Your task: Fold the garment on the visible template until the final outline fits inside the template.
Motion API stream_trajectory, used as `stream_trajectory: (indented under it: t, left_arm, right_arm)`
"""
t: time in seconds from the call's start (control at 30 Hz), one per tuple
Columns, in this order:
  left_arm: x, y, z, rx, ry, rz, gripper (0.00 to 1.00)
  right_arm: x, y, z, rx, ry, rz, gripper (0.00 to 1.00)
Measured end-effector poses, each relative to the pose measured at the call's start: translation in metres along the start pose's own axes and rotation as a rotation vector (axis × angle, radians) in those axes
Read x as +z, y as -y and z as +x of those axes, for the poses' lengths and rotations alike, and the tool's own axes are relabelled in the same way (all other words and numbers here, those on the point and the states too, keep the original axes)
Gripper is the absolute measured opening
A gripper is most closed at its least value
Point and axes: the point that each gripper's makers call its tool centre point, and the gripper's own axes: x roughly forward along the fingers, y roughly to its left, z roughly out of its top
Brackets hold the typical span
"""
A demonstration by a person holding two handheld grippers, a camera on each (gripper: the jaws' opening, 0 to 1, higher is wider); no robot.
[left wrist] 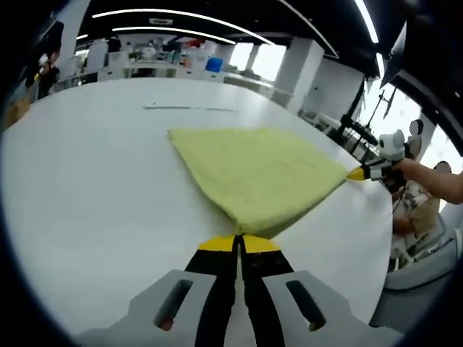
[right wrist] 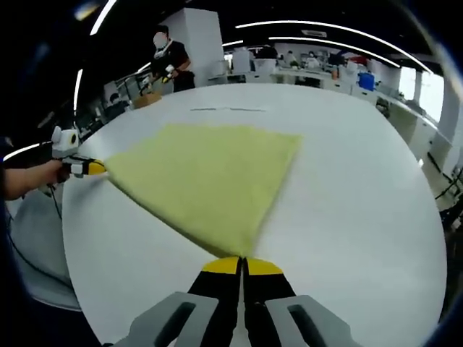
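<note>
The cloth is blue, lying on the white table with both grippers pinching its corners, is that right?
Not quite: the cloth is yellow-green, as the left gripper view shows. The rest holds: it lies on the white table, with the left gripper and right gripper shut on its corners.

White table (left wrist: 87,188), blue bin (left wrist: 214,64) on far benches, 1 standing person in black (right wrist: 171,59)

Soft yellow-green terry cloth (left wrist: 257,173), matt and nappy, with a fuzzy, slightly rough pile thickest along the folded edges. Smooth white counter (left wrist: 94,181), matt with a faint sheen from the ceiling lights toward 12 o'clock. Hard moulded plastic on the left gripper (left wrist: 239,246) and right gripper (right wrist: 242,267): dull black fingers (right wrist: 221,289) capped in satin yellow, pale grey matt housing below.
</note>
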Motion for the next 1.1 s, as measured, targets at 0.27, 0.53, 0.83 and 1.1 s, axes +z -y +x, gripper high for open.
stream_trajectory:
  t: [0.27,0.53,0.83,1.1]
  left_arm:
    - [-0.007,0.002,-0.002,0.001,-0.006,0.0,0.0]
    - [-0.016,0.005,-0.009,0.004,-0.014,0.008,0.0]
    - [-0.028,0.01,-0.017,0.012,-0.037,0.01,0.0]
    - [-0.037,0.014,-0.024,0.022,-0.036,-0.005,0.0]
  right_arm:
    - [-0.005,-0.001,-0.002,0.009,-0.016,-0.008,0.0]
    - [-0.013,-0.007,-0.008,0.028,-0.033,-0.016,0.0]
    - [-0.025,-0.017,-0.017,0.041,-0.046,-0.019,0.0]
    - [-0.033,-0.024,-0.025,0.051,-0.045,-0.002,0.0]
